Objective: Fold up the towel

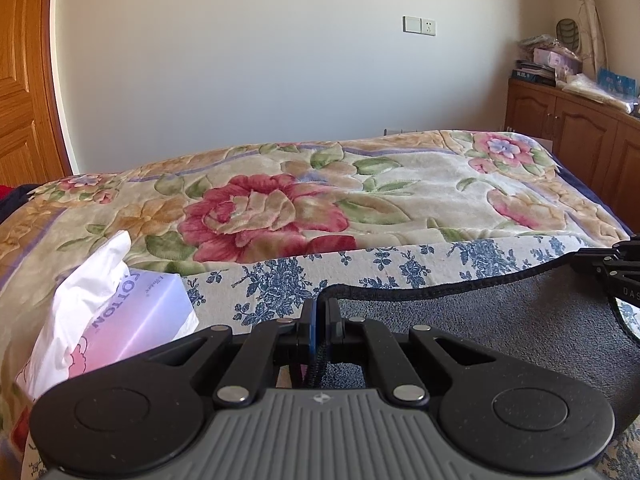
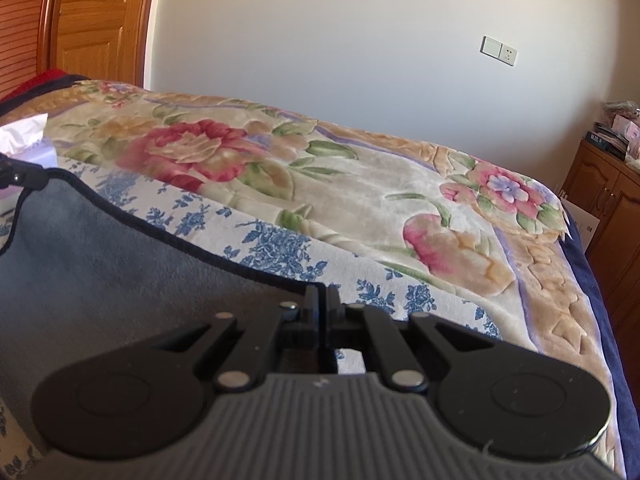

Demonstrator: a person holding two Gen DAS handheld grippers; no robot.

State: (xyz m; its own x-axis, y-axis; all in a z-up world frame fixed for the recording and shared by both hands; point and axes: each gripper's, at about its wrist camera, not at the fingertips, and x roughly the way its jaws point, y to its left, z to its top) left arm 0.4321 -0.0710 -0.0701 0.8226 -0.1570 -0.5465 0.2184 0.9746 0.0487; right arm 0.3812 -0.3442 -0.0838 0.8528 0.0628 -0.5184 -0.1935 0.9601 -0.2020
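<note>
Left wrist view showed the left gripper [image 1: 320, 320] with its jaws pinched onto the black-hemmed edge of the grey towel [image 1: 500, 320], at what looked like a corner. From there the hem ran rightward across the frame to the right gripper [image 1: 618, 264], seen at the picture's right edge gripping the far end of the same hem.

In the right wrist view the right gripper [image 2: 324, 304] was likewise closed tight on the towel [image 2: 120, 264] hem, and the left gripper [image 2: 24, 178] showed small at the left edge, holding the other corner. Between the two the edge hung in a shallow sag, raised off the bed.

Under the towel lay a blue-flowered white cloth [image 1: 280, 280] at the near edge of the bed; beyond it spread a rose-patterned blanket [image 1: 280, 208]. A tissue pack [image 1: 120, 320] sat at the bed's near left corner.

Judging by this, the first fold was in hand: one edge gripped at both ends and lifted. The next move would call for carrying both corners together, level and taut, over to the opposite edge, which was out of view, then lowering them evenly so the hems lined up.
</note>
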